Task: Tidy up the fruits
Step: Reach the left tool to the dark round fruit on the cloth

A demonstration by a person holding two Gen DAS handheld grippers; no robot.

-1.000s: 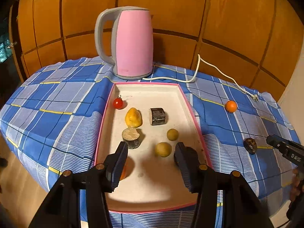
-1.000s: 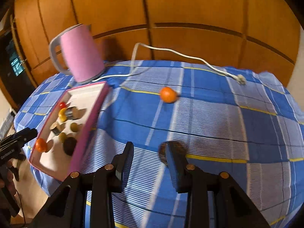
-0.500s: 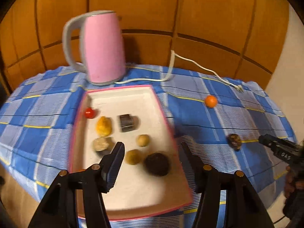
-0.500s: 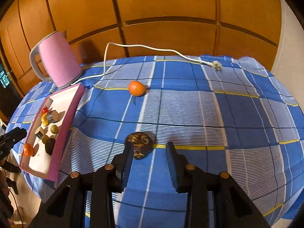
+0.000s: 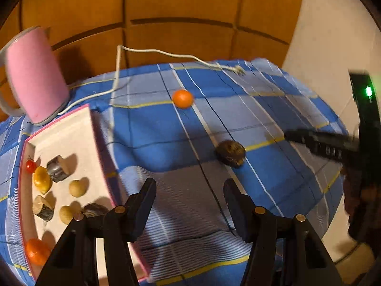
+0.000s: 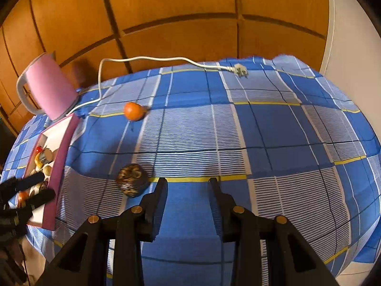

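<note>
We see the left gripper (image 5: 189, 190) wide, empty; right gripper (image 6: 188, 188) narrow, empty, beside a dark, possibly dried fruit (image 6: 131, 180).

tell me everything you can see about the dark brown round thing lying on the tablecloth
The dark brown fruit is a squat, rounded lump with a mottled, rough-looking skin flecked in tan. It lies by itself on the blue checked tablecloth, outside the pink-rimmed tray and nearer the camera than the orange. Nothing grips it: the right gripper hangs just beside it, not touching.
</note>
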